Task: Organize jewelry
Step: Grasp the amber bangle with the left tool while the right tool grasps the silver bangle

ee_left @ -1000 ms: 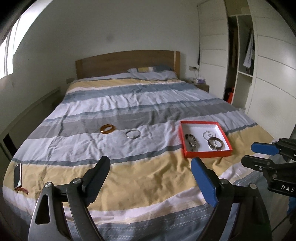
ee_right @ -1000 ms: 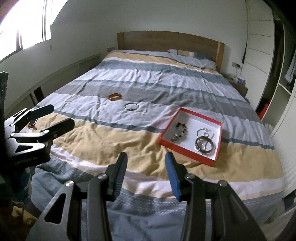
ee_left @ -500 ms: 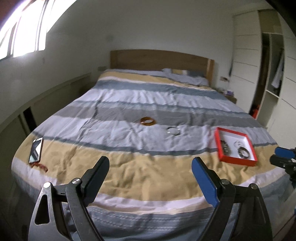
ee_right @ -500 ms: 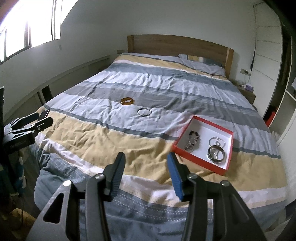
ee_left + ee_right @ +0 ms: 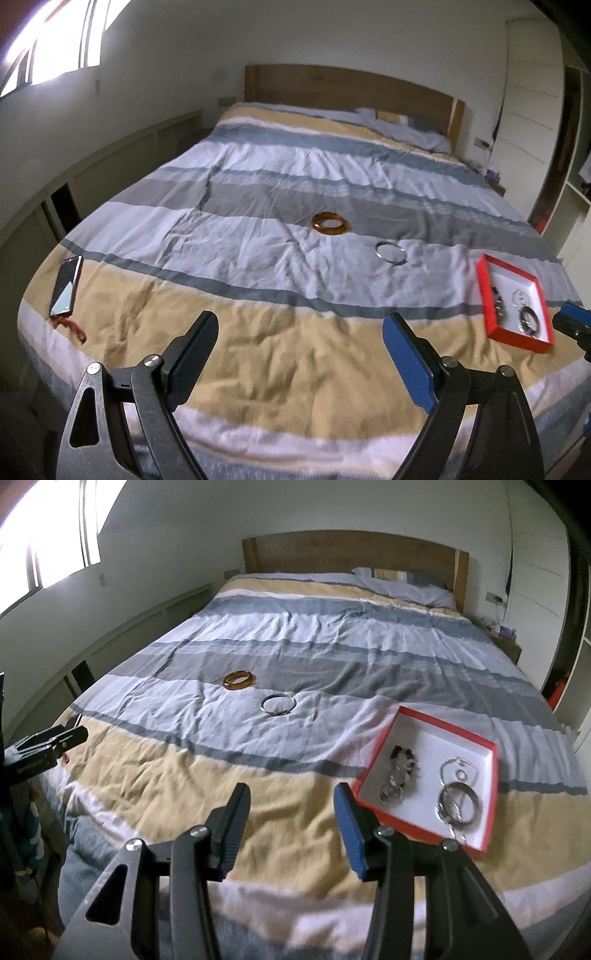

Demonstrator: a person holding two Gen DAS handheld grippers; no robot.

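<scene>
An amber bangle (image 5: 330, 223) (image 5: 239, 679) and a silver bangle (image 5: 390, 252) (image 5: 278, 705) lie loose on the striped bedspread. A red-rimmed white tray (image 5: 484, 291) (image 5: 376, 744) to their right holds a beaded bracelet (image 5: 399, 773), a thin chain (image 5: 458, 769) and a metal bangle (image 5: 459, 804). My left gripper (image 5: 301, 352) is open and empty above the near yellow stripe. My right gripper (image 5: 291, 821) is open and empty just left of the tray's near corner.
A phone (image 5: 66, 280) with a red cord (image 5: 70, 325) lies at the bed's left edge. The wooden headboard (image 5: 351, 552) and pillow (image 5: 402, 585) stand at the far end. White wardrobes (image 5: 532, 122) line the right wall. A nightstand (image 5: 504, 642) stands beside the bed.
Both grippers have moved nearer to the bed. The left view has swung further left, bringing the phone more into view. The right gripper's jaws have opened wider. Nothing on the bed has moved.
</scene>
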